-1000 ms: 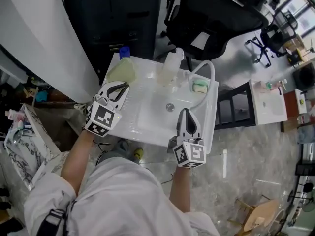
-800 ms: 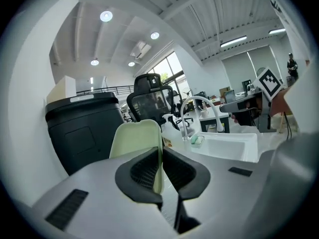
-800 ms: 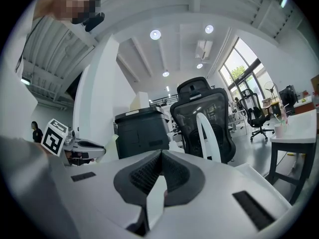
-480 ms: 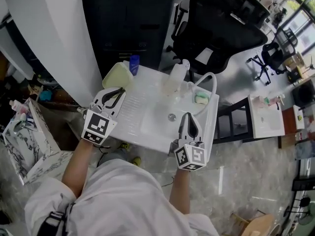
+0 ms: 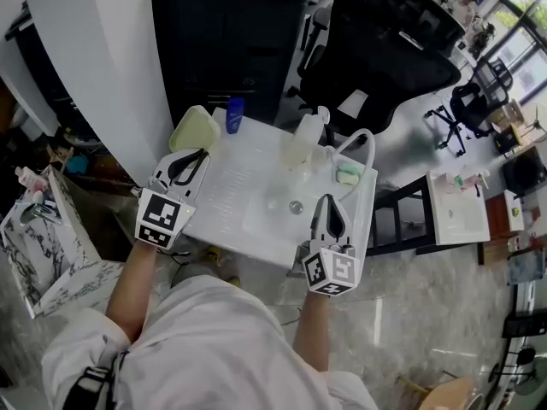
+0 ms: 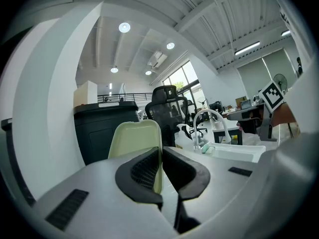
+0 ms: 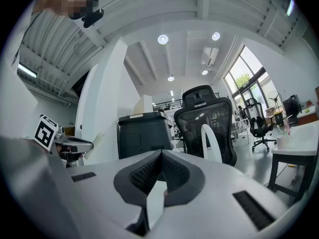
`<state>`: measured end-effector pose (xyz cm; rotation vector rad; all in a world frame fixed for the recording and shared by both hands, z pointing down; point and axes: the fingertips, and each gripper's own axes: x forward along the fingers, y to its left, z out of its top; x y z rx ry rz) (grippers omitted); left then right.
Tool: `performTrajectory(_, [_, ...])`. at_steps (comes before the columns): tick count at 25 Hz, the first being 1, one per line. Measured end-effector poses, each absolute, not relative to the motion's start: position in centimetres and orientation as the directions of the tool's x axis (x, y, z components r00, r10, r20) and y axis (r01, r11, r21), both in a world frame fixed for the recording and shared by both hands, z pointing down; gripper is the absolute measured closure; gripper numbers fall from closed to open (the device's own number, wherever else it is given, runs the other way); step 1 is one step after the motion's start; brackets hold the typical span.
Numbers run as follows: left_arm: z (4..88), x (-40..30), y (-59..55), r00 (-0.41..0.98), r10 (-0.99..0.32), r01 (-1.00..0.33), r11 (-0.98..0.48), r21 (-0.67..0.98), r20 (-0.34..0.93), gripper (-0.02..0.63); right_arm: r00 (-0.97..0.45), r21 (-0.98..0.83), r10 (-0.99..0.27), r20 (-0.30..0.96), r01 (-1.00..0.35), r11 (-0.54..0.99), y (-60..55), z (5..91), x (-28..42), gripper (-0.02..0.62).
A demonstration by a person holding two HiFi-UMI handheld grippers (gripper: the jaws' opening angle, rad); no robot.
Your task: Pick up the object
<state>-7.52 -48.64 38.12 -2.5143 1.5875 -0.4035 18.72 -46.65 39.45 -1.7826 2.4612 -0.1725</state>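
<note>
You can read no words, numbers or brands here; the cubes on your left gripper (image 5: 198,154) and right gripper (image 5: 326,200) bear only black-and-white square patterns.

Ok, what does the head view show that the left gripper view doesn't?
Head view only: the sink's drain and a blue container at the back edge of the white sink unit. Left gripper view only: the ceiling lights overhead. Both: the pale green board, the white faucet, the green soap and the black office chair.
</note>
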Motion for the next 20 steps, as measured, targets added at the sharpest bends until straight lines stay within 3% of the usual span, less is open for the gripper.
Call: performTrajectory(20, [38.0, -8.0, -49.1, 0.397, -0.907, -0.872, -0.421, -0.250, 0.141, 0.568, -0.322, -0.143, -0.946, -0.026, -0.936, 0.322, -47.5, 38.9, 18.1, 0.591])
